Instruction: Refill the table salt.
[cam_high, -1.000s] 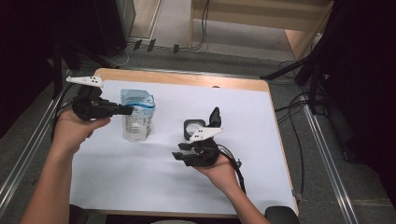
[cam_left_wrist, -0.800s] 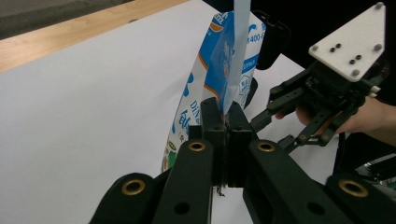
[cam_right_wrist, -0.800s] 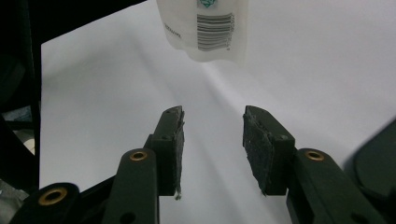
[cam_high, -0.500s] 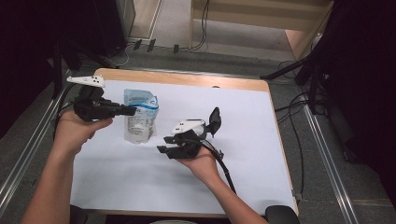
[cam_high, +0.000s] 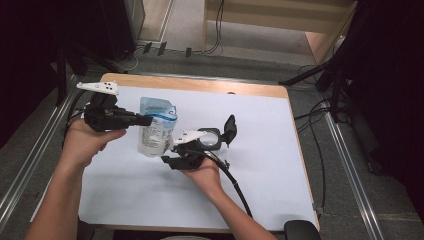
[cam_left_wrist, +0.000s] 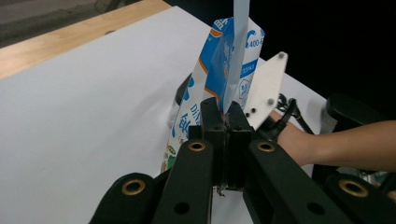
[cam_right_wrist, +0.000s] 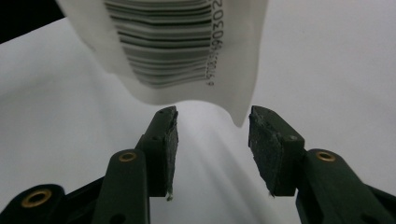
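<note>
Jaws on blue-white pouch (cam_high: 156, 131)

Lab: cables (cam_high: 215, 30), metal rails (cam_high: 350, 165), white-covered table (cam_high: 260, 125).

Bright even overhead light on white table cover, dark murky surroundings, soft shadows, close-ups slightly blurred

My table (cam_high: 260, 90) has a pale wooden top, mostly covered by a white sheet (cam_high: 260, 150). Grey carpet floor (cam_high: 190, 60) lies beyond the far edge, with black cables (cam_high: 217, 20) trailing across it. Far off stands light wooden furniture (cam_high: 280, 15). Metal rails (cam_high: 350, 165) run along my left and right. Both far corners are dark.
</note>
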